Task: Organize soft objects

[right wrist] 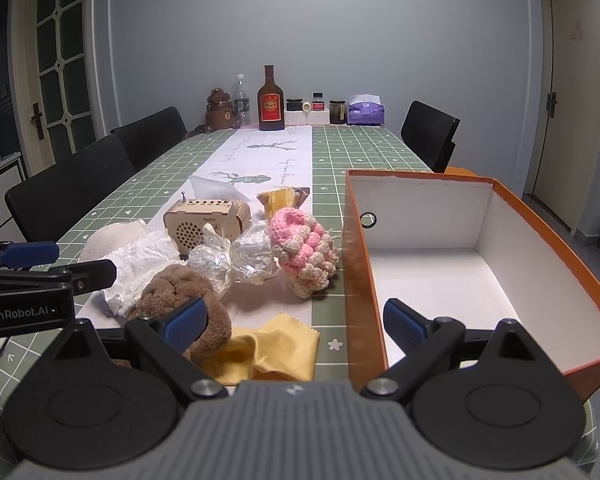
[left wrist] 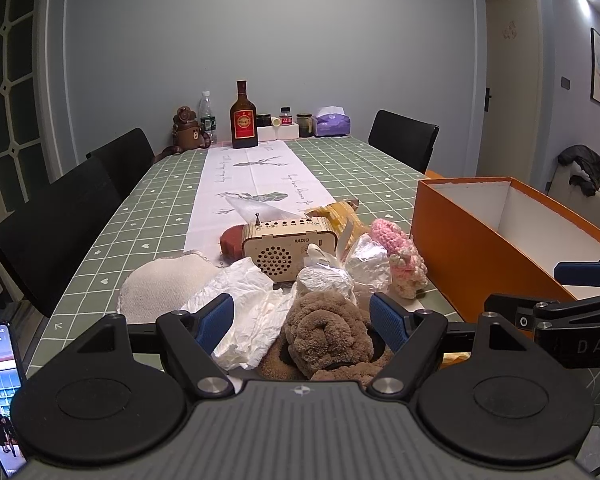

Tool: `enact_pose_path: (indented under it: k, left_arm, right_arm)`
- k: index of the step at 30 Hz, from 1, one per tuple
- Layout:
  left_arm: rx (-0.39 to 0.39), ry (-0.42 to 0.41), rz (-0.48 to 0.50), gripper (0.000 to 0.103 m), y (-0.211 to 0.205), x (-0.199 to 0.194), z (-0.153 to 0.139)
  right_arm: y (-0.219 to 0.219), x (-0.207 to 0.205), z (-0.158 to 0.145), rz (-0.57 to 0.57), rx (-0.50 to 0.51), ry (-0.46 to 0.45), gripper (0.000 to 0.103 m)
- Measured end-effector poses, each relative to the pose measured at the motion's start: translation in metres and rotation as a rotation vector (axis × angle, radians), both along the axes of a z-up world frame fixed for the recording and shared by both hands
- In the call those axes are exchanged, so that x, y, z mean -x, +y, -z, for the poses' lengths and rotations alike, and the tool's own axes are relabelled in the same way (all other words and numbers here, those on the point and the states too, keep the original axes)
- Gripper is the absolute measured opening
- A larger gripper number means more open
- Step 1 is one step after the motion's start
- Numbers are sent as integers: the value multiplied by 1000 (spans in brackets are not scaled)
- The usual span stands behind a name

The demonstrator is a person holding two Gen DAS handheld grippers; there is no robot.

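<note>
Where the grey-blue wall meets a panelled glass door on the left, I see the long table in its green checked cloth, black chairs along it. My orange box sits at the near right, white inside. Left of it lies the pile: brown plush roll, cream pad, pink crochet piece, yellow cloth, wooden radio. The left gripper is spread around the plush; the right gripper is spread, straddling the box wall.
</note>
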State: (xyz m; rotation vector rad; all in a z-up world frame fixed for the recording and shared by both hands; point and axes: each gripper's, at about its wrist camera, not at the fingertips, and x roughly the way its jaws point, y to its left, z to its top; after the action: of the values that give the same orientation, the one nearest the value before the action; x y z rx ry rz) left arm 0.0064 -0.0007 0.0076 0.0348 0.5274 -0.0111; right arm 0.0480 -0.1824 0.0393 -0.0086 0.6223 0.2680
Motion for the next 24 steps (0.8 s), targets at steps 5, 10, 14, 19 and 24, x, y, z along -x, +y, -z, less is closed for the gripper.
enact_pose_path:
  k: [5,10,14,19,24]
  left_arm:
    - [-1,-1,-1,91,1,0,-2]
    - [-1,0,-1,91,1,0,-3]
    - [0,0,-1,91,1,0,-3]
    - [-1,0,-1,91,1,0,-3]
    - [-1,0,0,91,0,0,-3]
  right_arm:
    - [0,-1,1,0,-1,1,94]
    - [0,-2,3,0,1,4,94]
    - [0,-2,3,0,1,3,94]
    - [0,-2,2,-1,1,4,94]
    - [0,-2,3,-1,2,4,94]
